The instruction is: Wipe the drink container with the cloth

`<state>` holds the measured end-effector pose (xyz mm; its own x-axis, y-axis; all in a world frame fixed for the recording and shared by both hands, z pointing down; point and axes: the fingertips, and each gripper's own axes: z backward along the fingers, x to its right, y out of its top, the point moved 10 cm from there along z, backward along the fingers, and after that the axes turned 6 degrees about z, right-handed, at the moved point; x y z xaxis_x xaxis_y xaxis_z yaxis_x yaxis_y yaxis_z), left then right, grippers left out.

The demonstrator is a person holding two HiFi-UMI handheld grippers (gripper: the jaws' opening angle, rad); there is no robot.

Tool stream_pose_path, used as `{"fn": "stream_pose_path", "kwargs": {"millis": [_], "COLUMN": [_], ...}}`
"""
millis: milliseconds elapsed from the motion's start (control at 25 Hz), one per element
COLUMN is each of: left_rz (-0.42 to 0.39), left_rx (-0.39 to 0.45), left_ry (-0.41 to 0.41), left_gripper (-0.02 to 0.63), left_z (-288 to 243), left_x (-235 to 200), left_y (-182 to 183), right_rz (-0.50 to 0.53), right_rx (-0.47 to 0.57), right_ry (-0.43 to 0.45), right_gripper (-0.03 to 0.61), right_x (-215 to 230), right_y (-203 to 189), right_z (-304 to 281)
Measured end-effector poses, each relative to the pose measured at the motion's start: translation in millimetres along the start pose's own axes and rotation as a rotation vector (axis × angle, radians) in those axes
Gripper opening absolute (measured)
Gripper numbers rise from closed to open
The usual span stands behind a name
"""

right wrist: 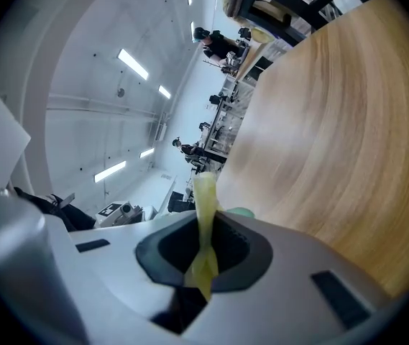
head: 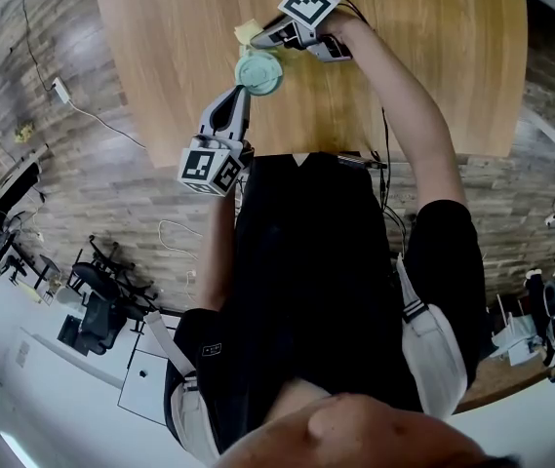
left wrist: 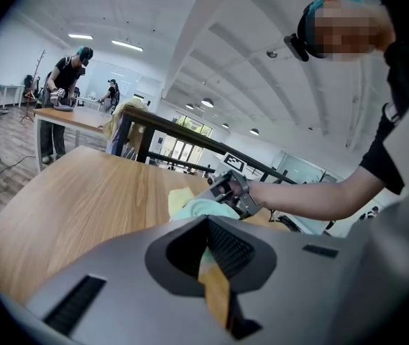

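A mint-green drink container (head: 258, 71) stands on the wooden table (head: 160, 47) near its front edge. My left gripper (head: 241, 92) reaches up to it from below and is shut on its near side; in the left gripper view the mint container (left wrist: 205, 208) shows just past the jaws of the left gripper (left wrist: 208, 227). My right gripper (head: 265, 37) comes in from the upper right, shut on a yellow cloth (head: 248, 31) that lies against the container's far top edge. In the right gripper view the cloth (right wrist: 205, 214) stands pinched in the right gripper (right wrist: 205, 228).
The table's front edge (head: 287, 154) runs right before the person's body. A white plug and cable (head: 62, 91) lie on the wood floor at left, with tripods and gear (head: 97, 295) lower left. Other people (left wrist: 64, 85) work at a far table.
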<state>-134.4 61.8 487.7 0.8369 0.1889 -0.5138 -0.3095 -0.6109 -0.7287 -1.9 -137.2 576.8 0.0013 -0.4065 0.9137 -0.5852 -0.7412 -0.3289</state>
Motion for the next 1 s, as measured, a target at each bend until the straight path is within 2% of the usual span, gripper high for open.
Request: {"fn": "stream_pose_path", "kwargs": {"millis": [160,360,680,1000], "left_rz": [-0.005,-0.013,-0.043,-0.102], "left_rx": [-0.006,-0.013,-0.062,-0.135], "left_ry": [-0.002,-0.009,-0.054,-0.155], "left_gripper": [0.023,0.023,0.023,0.023], "left_z": [0.5,-0.3,-3.2,-8.6], "left_x": [0.7,0.8,-1.2,-17.1], "left_y": [-0.2,0.2,4.3,13.9], "right_rz": [-0.014,-0.041,-0.179,-0.207], "right_rx": [-0.024,0.013,0.197,0.331], "right_ry": [-0.050,-0.109,-0.276,-0.450], "right_gripper": [0.043,0.043,0.043,0.043], "right_x": [7.3,30.2,48.6,34.0], "right_y": [-5.2,-22.3,-76.1,-123.1], "right_z": [-5.4,-8.3,0.9,-12.6]}}
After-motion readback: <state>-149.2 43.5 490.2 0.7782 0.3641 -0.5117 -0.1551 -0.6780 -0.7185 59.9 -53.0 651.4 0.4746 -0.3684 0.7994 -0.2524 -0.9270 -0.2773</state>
